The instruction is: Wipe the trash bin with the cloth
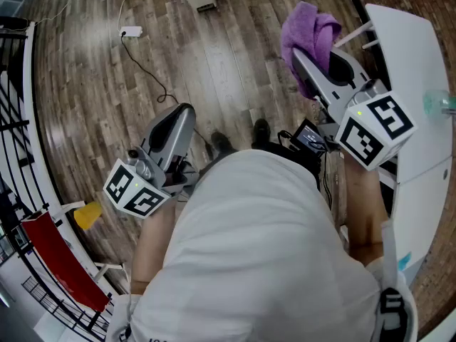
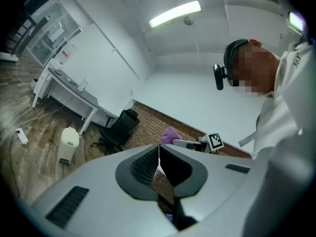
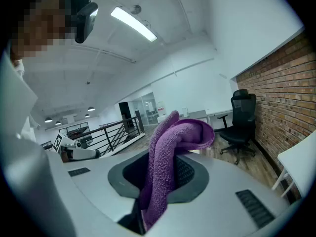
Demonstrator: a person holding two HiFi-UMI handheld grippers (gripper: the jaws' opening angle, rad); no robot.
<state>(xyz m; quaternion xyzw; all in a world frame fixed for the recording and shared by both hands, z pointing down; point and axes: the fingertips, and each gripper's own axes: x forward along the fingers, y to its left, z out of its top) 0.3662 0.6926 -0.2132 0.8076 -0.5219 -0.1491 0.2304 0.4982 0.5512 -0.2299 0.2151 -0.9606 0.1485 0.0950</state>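
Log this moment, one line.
right gripper: shut on purple cloth | left gripper: shut, empty | trash bin: on floor, untouched | wipe: not started

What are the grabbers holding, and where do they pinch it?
Right gripper pinches the purple cloth by its lower part; the top flops over. Left gripper holds nothing.

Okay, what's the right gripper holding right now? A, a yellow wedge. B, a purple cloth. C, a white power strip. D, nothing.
B: in the right gripper view the purple cloth sits pinched between the jaws of the right gripper, with its top fold flopping over.
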